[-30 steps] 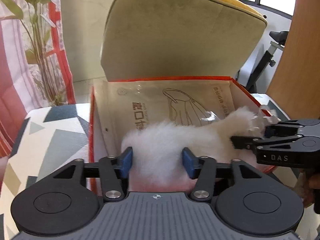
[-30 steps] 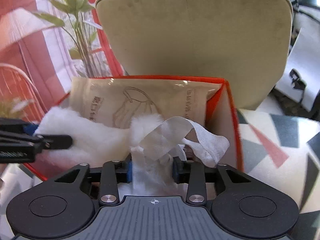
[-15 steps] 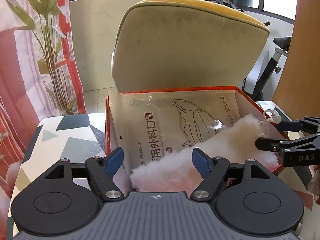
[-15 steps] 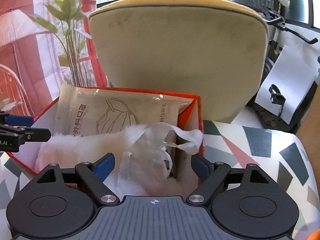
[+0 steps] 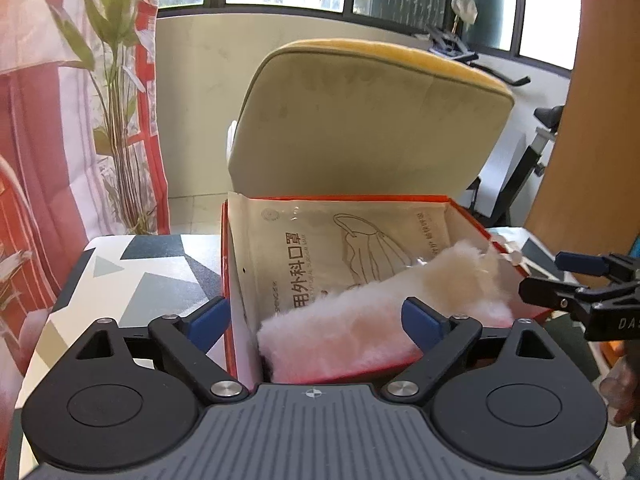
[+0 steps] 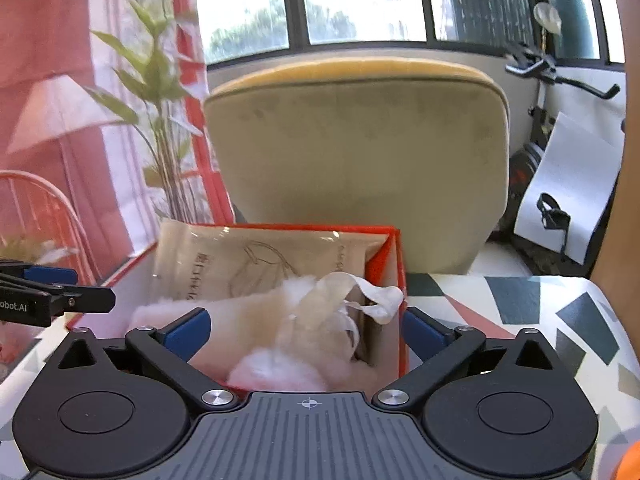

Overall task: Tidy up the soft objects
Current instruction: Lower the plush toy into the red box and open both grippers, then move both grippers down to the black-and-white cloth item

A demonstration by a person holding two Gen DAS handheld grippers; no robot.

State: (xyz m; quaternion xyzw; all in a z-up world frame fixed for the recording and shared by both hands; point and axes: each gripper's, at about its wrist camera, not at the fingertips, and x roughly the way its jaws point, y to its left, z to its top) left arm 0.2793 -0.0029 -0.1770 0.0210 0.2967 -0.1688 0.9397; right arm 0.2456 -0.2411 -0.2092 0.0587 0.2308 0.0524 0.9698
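Observation:
A white fluffy cloth (image 5: 360, 320) lies inside the orange box (image 5: 225, 264), in front of a beige mask package (image 5: 328, 248) that leans on the back wall. My left gripper (image 5: 316, 320) is open and empty, above the box's near edge. My right gripper (image 6: 306, 330) is open and empty, above the cloth (image 6: 256, 320) and its white ribbon strip (image 6: 360, 292) at the box's right end (image 6: 400, 280). The right gripper also shows in the left wrist view (image 5: 576, 280), beside the box's right side.
The box stands on a table with a geometric-pattern cover (image 5: 132, 280). A beige and yellow chair back (image 5: 368, 120) rises just behind the box. A plant (image 6: 160, 120) and red curtain stand at the left. An exercise bike (image 6: 560, 80) is at the back right.
Both grippers let go of the fluffy cloth, opened wide and pulled back and up from the box. The cloth stays settled in the box.

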